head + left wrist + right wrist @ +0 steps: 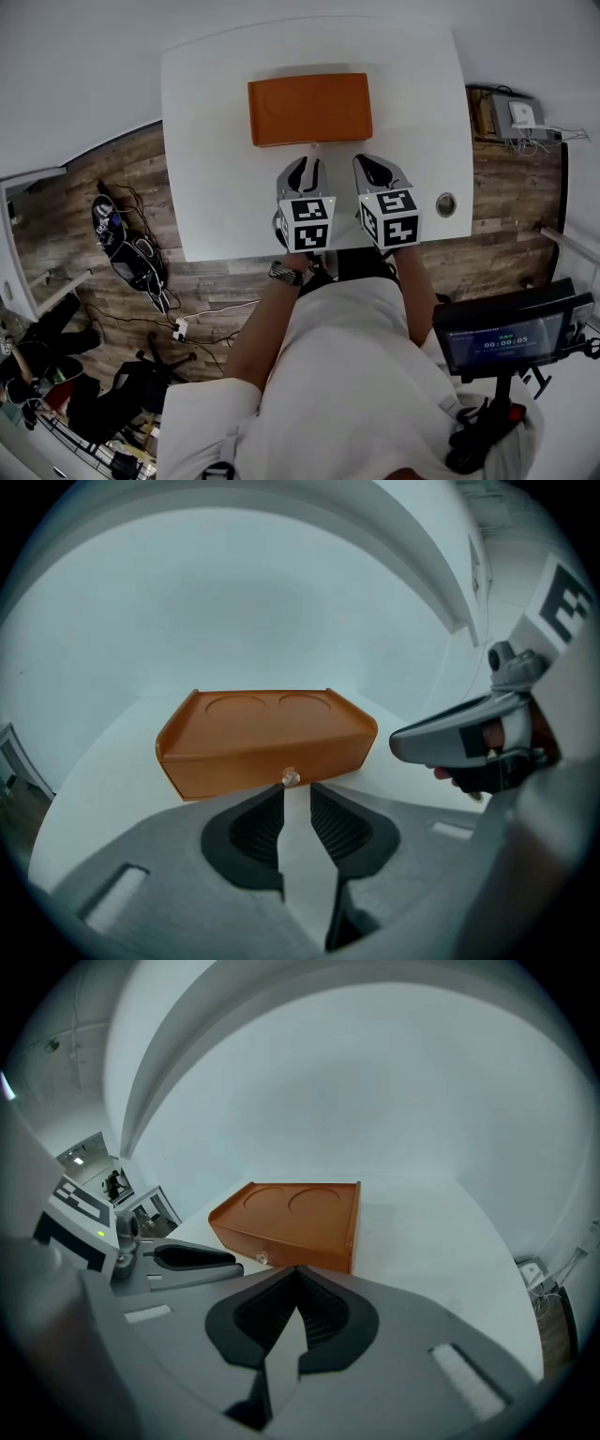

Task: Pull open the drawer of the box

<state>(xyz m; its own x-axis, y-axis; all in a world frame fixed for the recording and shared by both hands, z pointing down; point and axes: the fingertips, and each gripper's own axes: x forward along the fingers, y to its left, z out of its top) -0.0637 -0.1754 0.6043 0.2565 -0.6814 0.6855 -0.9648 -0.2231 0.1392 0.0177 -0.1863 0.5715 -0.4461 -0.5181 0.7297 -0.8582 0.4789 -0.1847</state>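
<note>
Dark ribbed fingers (pixel 262 822) of the left gripper (pixel 296 787) stand released, with a clear gap between them and nothing in it. Their tips sit just short of a small clear knob (pixel 291 777), which lines up with the gap but is not pinched. Beside it, the right gripper (pixel 298 1271) has its fingers (pixel 323 1312) clenched tip to tip on nothing. It is aimed at the front of the orange box (pixel 291 1213), with the knob (pixel 262 1258) off to the left of its tips. The knob sits low on the drawer (pixel 234 771), whose face lies flush with the box front and is not pulled out. Two shallow round recesses (pixel 234 705) mark the top of the box. In the head view the box (pixel 309 109) lies toward the far side of the white worktop (pixel 216 187). The left gripper (pixel 302 164) and right gripper (pixel 370 161) are side by side just in front of it, both tilted downward toward its near face. A round grommet (pixel 446 203) is set in the worktop to the right, and a screen (pixel 506 339) on a stand rises beside the person above the wood floor (pixel 94 197)
</note>
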